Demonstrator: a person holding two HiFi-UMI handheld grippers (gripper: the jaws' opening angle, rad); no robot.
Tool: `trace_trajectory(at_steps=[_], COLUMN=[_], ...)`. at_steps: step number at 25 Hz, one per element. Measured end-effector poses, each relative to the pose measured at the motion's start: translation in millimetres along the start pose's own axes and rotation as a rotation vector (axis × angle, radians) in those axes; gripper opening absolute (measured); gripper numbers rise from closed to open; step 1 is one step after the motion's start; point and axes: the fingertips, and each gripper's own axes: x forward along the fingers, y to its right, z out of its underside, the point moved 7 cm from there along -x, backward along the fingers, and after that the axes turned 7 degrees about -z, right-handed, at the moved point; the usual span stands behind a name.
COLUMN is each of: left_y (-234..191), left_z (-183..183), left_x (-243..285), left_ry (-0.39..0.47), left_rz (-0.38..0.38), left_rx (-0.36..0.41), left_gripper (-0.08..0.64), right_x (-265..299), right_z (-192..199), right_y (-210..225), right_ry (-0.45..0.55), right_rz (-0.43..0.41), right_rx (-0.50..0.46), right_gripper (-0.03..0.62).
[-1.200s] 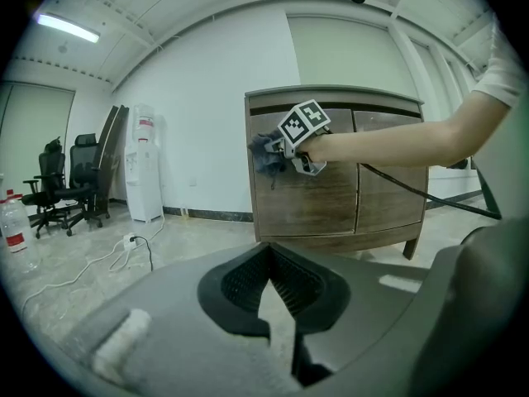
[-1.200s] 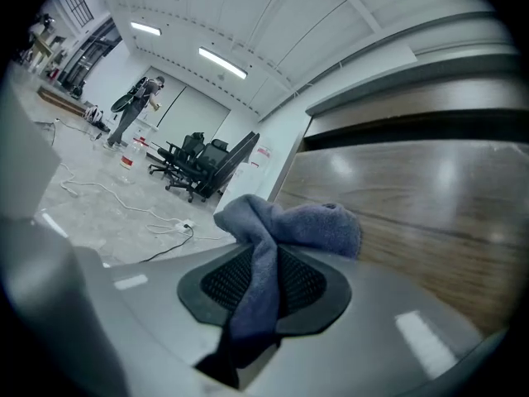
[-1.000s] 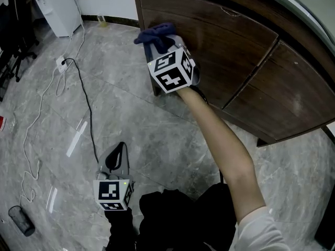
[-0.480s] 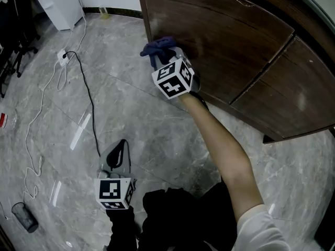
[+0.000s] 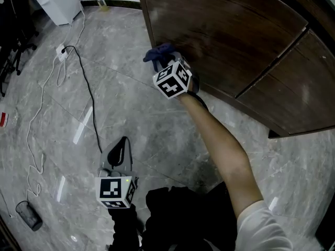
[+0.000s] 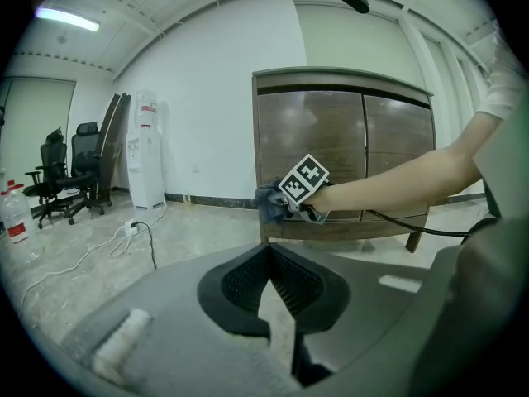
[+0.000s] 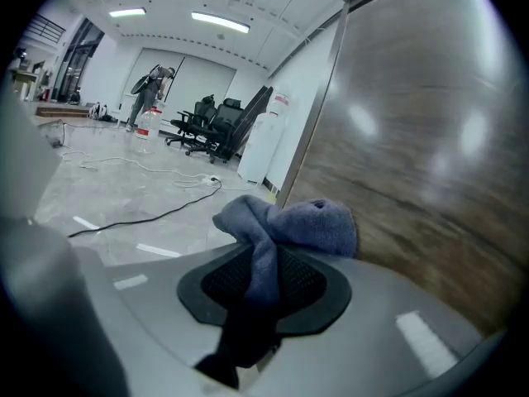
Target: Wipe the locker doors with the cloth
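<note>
A dark wooden locker stands on short legs; its left door fills the right side of the right gripper view. My right gripper is shut on a blue cloth, which is pressed against the lower left part of that door. In the left gripper view the cloth shows at the locker front. My left gripper hangs low over the floor, well short of the locker, jaws shut with nothing between them.
A black cable and a white cable run across the grey marble floor. A white water dispenser stands at the back left. Office chairs stand further left. A small dark cup lies near the lower left.
My right gripper and the cloth have slid down the left door, toward its lower edge. The left gripper has barely moved.
</note>
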Motion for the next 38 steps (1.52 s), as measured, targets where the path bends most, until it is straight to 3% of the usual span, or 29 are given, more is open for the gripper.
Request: trace_trajectory(at_steps=[9, 21, 25, 31, 38], left_y=[1.0, 1.1, 1.6, 14.1, 43.4], left_z=[3.5, 7.8, 5.0, -6.6, -58.5], left_x=[4.2, 6.1, 4.2, -1.7, -16.0], left_ry=[-0.027, -0.051, -0.048, -0.042, -0.022], left_rz=[0.002, -0.003, -0.016, -0.023, -0.025], left_rx=[-0.016, -0.041, -0.034, -0.018, -0.002], left_gripper=[0.0, 0.0, 0.0, 0.0, 0.001], right_x=[18.7, 35.8, 30.9, -8.2, -87.0], right_z=[27.2, 54.3, 52.3, 32.0, -9.2], right_y=[-11.5, -18.8, -18.0, -36.4, -26.4], right_ry=[-0.05, -0.087, -0.063, 0.022, 0.142], right_rz=[-0.035, -0.081, -0.116, -0.202, -0.265], right_rx=[0.02, 0.156, 0.244, 0.19, 0.221], right_gripper=[0.092, 0.092, 0.091, 0.091, 0.091])
